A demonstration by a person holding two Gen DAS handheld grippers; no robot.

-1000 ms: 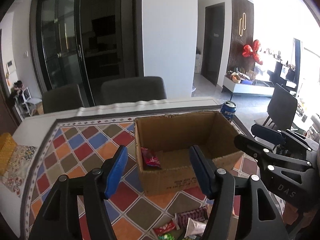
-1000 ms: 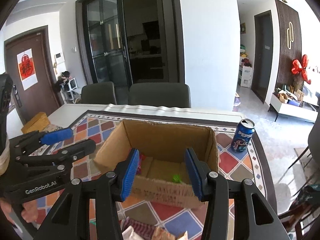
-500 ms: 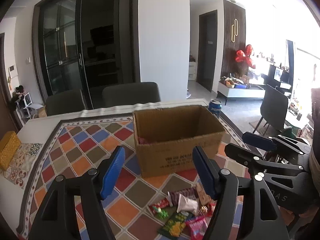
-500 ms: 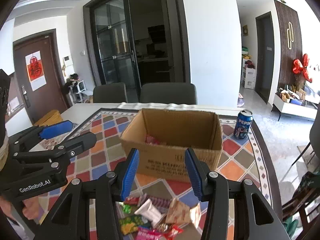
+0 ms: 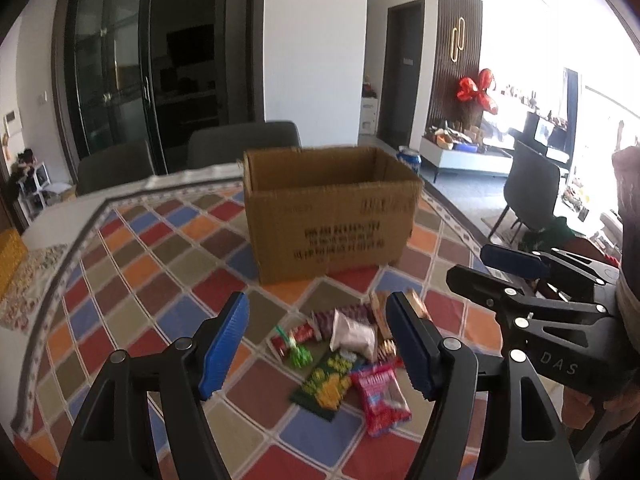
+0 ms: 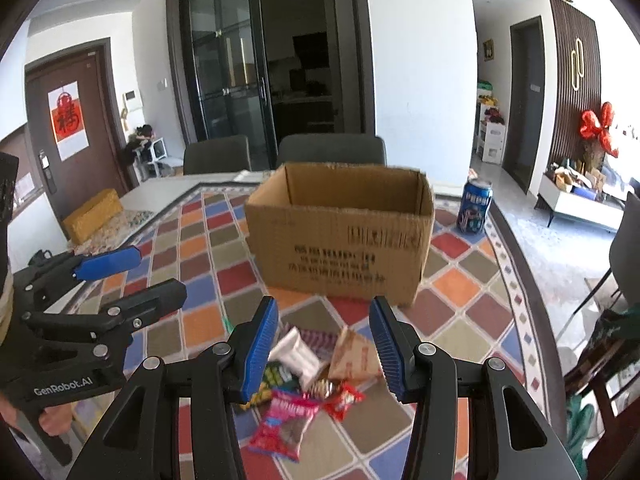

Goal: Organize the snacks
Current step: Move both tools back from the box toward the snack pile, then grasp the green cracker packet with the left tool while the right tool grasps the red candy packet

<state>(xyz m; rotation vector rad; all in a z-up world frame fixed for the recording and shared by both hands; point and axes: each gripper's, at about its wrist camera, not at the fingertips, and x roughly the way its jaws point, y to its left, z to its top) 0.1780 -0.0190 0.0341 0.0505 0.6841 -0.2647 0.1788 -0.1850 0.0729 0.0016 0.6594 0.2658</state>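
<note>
Snacks [image 5: 346, 354]: crinkled foil packets heaped before corrugated cardboard box [image 5: 328, 216] | left gripper [image 5: 318, 340]: ribbed blue pads apart, above heap | right gripper [image 6: 324, 344]: same

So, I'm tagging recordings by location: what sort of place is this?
Most likely a home's dining area: a table under a colourful checked tablecloth with dining chairs behind it, glass sliding doors, and a red-papered entry door.
</note>
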